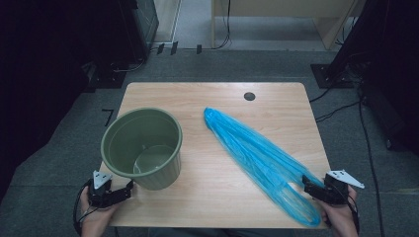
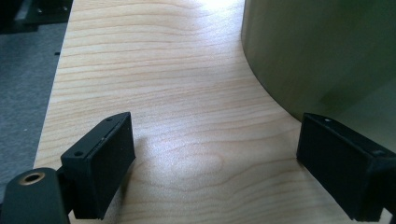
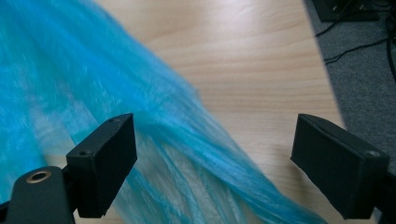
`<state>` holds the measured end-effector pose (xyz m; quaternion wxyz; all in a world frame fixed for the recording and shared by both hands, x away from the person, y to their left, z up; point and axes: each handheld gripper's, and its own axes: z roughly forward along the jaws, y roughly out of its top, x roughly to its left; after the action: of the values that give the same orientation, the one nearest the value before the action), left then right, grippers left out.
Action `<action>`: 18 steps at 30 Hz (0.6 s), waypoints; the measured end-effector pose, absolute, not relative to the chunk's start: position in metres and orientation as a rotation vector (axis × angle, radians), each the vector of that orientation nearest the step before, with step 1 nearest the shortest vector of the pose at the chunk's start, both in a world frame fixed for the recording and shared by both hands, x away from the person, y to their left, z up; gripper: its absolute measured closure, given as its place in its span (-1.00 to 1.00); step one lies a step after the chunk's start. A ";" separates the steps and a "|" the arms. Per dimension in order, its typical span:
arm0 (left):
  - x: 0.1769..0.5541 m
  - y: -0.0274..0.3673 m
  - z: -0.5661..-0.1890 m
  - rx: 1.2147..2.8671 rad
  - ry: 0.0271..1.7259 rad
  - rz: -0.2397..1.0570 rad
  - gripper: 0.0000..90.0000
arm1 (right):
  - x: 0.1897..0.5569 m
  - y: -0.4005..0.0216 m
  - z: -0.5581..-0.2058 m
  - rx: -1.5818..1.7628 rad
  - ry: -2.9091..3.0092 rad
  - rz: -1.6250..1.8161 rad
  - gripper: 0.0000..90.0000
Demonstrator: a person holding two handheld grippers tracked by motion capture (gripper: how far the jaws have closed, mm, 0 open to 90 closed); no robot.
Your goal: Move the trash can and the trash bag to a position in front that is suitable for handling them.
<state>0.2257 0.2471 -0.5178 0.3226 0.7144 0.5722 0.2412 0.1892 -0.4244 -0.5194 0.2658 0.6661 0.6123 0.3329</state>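
Note:
An olive-green plastic bin stands upright on the left half of the wooden table. A crumpled blue plastic bag lies stretched diagonally from the table's middle to its front right corner. My left gripper is open at the front left edge, just beside the bin's base; in the left gripper view the bin wall curves past the right jaw and bare wood lies between the jaws. My right gripper is open at the front right, its jaws over the edge of the bag, not pressing it.
A round cable hole sits near the table's far edge. Grey carpet surrounds the table, with cables on the floor to the right and dark equipment stands at both sides. Bare wood lies between bin and bag.

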 end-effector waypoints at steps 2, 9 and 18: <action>0.225 0.251 -0.516 1.849 1.518 0.623 -0.73 | 0.187 -0.426 -0.516 1.794 1.645 0.901 -0.69; 0.226 0.260 -0.508 1.711 1.619 0.681 -0.15 | 0.183 -0.417 -0.495 1.741 1.587 0.940 -0.68; 0.247 0.259 -0.474 1.571 1.570 0.721 0.32 | 0.184 -0.400 -0.477 1.693 1.527 0.956 -0.65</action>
<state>0.2470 0.2586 -0.4745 0.3924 0.6186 0.6185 0.2841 0.1838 -0.4004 -0.4765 0.3284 0.6469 0.5833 0.3654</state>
